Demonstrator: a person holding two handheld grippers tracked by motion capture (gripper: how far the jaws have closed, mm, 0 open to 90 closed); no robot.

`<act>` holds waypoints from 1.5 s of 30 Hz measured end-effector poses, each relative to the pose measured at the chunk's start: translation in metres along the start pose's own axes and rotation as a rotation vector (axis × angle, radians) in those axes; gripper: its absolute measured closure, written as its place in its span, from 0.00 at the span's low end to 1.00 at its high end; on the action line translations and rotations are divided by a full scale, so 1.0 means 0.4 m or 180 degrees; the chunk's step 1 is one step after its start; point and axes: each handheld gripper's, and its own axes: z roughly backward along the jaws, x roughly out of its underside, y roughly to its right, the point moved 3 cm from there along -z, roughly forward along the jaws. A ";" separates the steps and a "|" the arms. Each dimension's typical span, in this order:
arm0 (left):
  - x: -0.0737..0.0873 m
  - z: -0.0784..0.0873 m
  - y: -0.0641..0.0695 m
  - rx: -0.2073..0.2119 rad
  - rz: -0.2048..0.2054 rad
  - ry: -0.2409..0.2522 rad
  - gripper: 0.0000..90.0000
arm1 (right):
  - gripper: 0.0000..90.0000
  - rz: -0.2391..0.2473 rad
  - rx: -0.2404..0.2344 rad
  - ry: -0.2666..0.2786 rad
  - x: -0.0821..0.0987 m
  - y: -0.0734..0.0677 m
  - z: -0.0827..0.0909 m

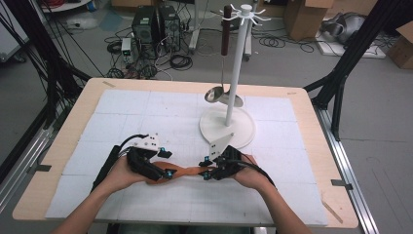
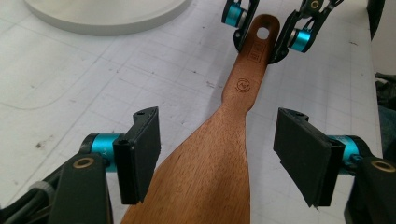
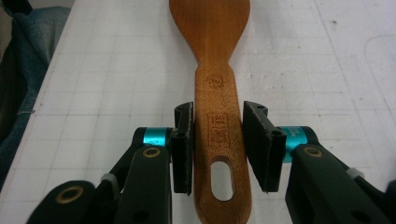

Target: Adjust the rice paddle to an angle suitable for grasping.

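Observation:
A wooden spatula [image 1: 182, 171] lies flat across the white mat near the table's front, between my two grippers. My right gripper [image 3: 218, 140] is shut on the spatula's handle [image 3: 219, 93], just ahead of the hanging hole; it also appears far off in the left gripper view [image 2: 268, 32]. My left gripper [image 2: 217, 158] straddles the broad blade [image 2: 205, 177] with its jaws open. The blade's edge is close to one pad [image 2: 140, 158], and a clear gap separates it from the other pad [image 2: 303, 158]. In the high view the left gripper [image 1: 166, 163] faces the right gripper [image 1: 205, 167] tip to tip.
A white utensil rack [image 1: 236, 68] on a round base [image 1: 243, 131] stands behind the grippers, and a metal ladle [image 1: 216, 93] hangs from it. The base's rim [image 2: 102, 18] lies at the far left in the left gripper view. The table's front edge is close behind my hands.

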 end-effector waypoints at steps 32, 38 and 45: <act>-0.016 -0.094 0.009 0.0221 -0.0162 -0.0191 0.54 | 0.72 0.0215 0.0049 -0.0057 -0.082 -0.003 0.019; -0.020 -0.094 0.016 0.0291 -0.0236 -0.0183 0.62 | 0.72 0.0200 0.0025 -0.0048 -0.085 -0.005 0.019; -0.024 -0.085 0.024 0.0320 -0.0326 -0.0128 0.67 | 0.71 0.0155 0.0010 0.0027 -0.087 -0.005 0.023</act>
